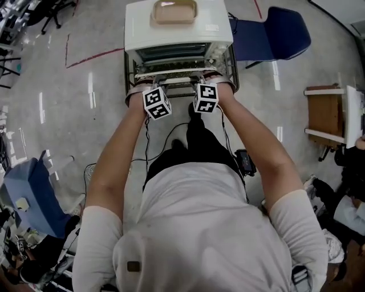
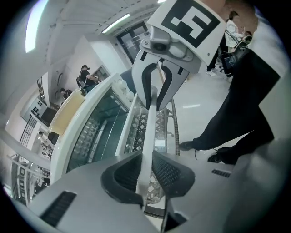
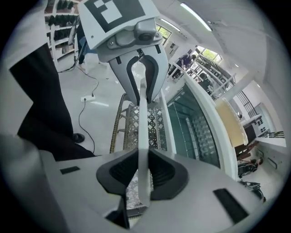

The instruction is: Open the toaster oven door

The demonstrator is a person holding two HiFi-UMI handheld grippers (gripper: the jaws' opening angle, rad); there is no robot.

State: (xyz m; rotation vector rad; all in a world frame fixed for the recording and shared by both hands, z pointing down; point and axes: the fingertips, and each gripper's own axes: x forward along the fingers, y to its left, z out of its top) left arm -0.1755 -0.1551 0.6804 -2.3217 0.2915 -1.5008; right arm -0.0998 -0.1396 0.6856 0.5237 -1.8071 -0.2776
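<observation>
White toaster oven point(image 1: 178, 31) stands upright, glass door point(image 1: 174, 55) tilted partly open, its white handle bar point(image 2: 148, 132) out front.

The toaster oven point(image 1: 178, 34) sits on a metal rack point(image 1: 230, 80), with a tray point(image 1: 174, 11) on top and a chair point(image 1: 274, 37) behind to its right. The left gripper point(image 2: 144, 175) and the right gripper point(image 3: 143, 170) sit side by side on the door handle point(image 3: 142, 132).

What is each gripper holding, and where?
Both grip the door handle: left gripper near its left end, right gripper near its right end.
</observation>
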